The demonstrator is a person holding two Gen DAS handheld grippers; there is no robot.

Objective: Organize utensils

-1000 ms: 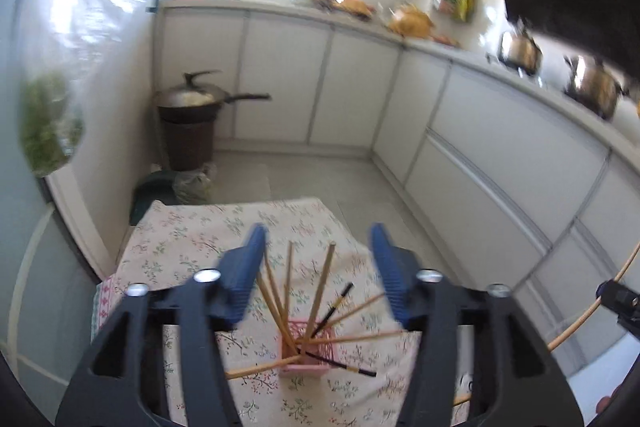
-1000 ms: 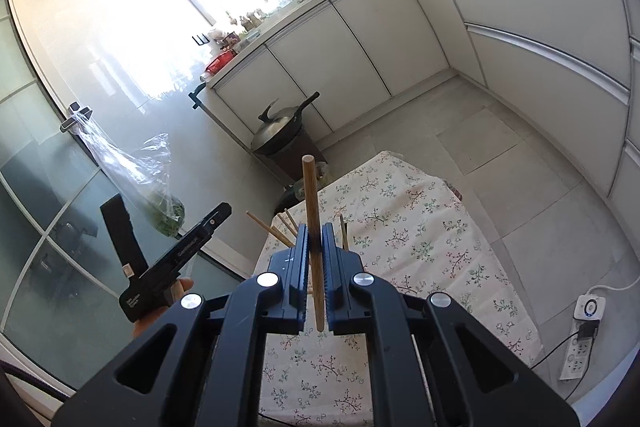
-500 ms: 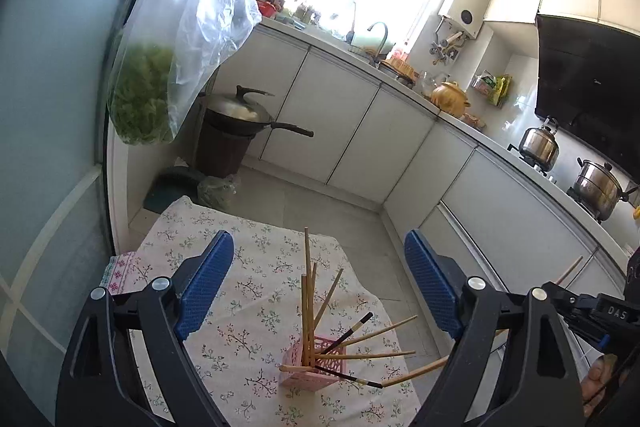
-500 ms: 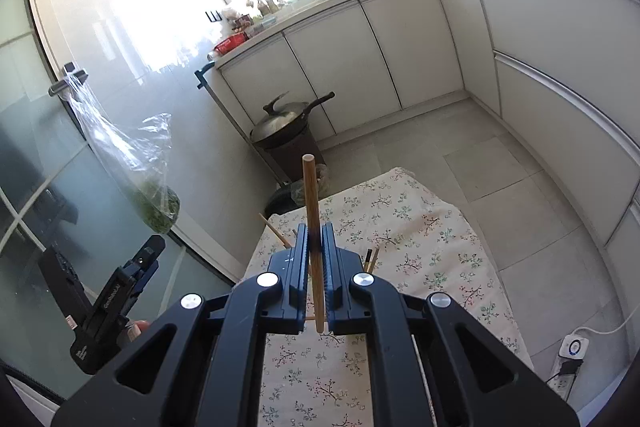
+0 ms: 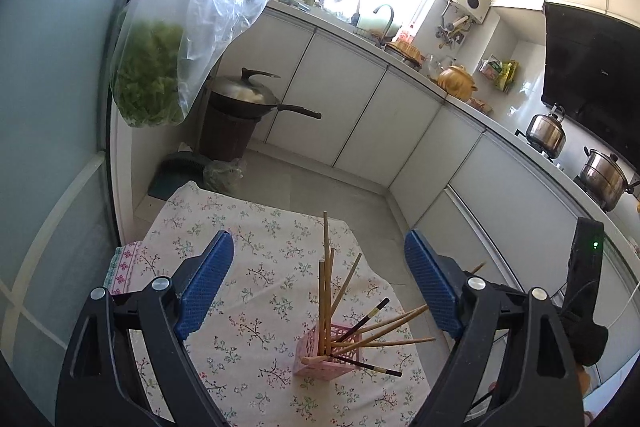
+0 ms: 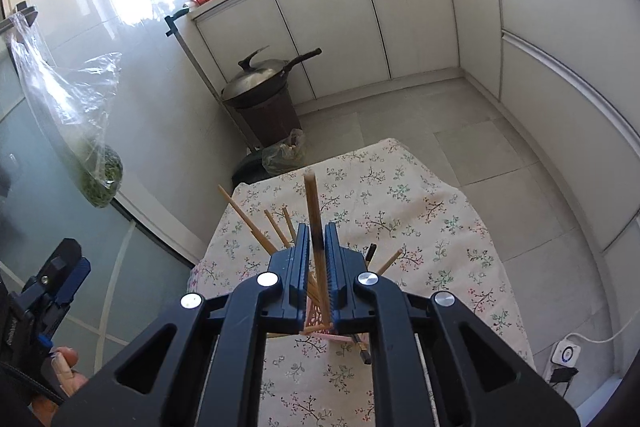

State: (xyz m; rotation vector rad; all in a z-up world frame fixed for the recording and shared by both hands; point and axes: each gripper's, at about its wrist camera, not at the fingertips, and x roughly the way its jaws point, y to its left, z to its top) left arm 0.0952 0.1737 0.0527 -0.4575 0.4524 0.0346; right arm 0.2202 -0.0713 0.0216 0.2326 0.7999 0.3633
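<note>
Right hand-held gripper pinches a wooden chopstick upright above the pink holder on the cloth-covered surface. Left hand-held gripper hangs spread, holding nothing. Best to line the tip over a gap between the splayed chopsticks, lower straight, then release.

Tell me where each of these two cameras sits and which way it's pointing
Left wrist: rides the open left gripper, above the table, looking down past its blue pads at the pink holder of chopsticks; the right gripper shows at the right edge.
Right wrist: rides the right gripper, shut on a wooden chopstick, directly over the holder; the left gripper and hand show lower left.
Shared: floral tablecloth, wok, holder.
</note>
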